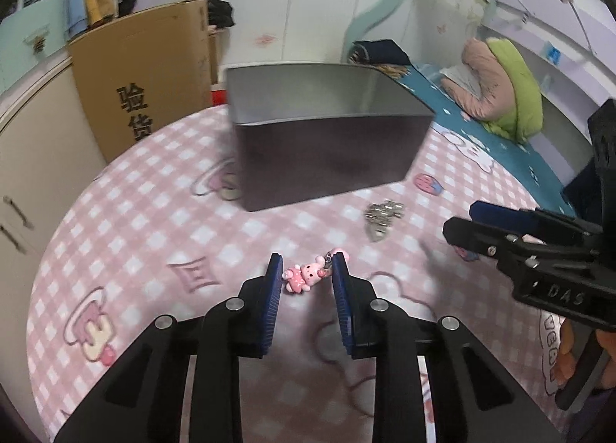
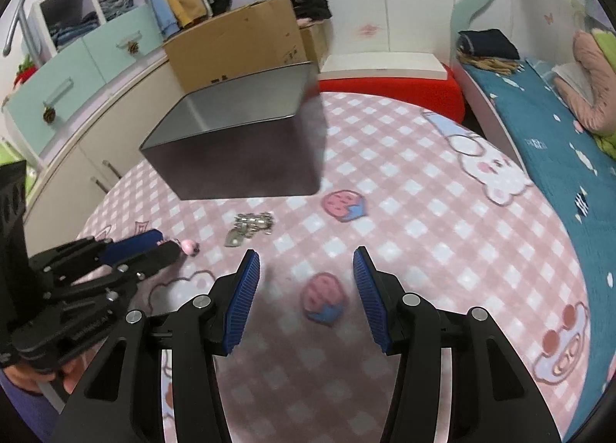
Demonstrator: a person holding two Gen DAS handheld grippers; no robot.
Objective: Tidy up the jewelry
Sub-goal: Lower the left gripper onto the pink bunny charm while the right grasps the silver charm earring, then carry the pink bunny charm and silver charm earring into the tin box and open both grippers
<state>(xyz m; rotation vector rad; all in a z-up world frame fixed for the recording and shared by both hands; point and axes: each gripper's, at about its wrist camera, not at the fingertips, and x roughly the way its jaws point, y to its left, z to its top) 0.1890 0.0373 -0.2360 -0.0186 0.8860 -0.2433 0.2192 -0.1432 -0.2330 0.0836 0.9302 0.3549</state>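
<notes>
1. Taking the open dark rectangular metal tin (image 1: 323, 135) as the landmark, the left gripper (image 1: 306, 273) is on the near side of it, low over the pink checked cartoon-print cloth (image 1: 154, 219); its blue ribbed fingers (image 1: 269, 300) are parted, with the small pink bear-shaped plastic charm (image 1: 304, 275) lying on the cloth between the tips; the right-hand pad looks to be touching the charm's metal clasp end, the left-hand pad stands just beside the charm, so nothing is pinched yet.

2. Nearer the tin than the charm, and to the right of it, lies a silver metal chain piece in a small heap (image 1: 381, 218), close to the tin's front wall and untouched; what kind of jewelry it is I cannot tell.

3. Further right again, the right gripper (image 2: 306, 264) hovers on the tin's near side with its fingers wide apart and empty, only bare cloth between them; the silver heap (image 2: 252, 225) sits ahead of it, between it and the tin (image 2: 235, 142).

4. Judgement: the step in hand is picking up the pink charm with the left gripper; the next move calls for closing squarely on the charm's body rather than the thin clasp, lifting it clear, then carrying it over the tin's rim and letting go inside; the silver heap seems left for after.
</notes>
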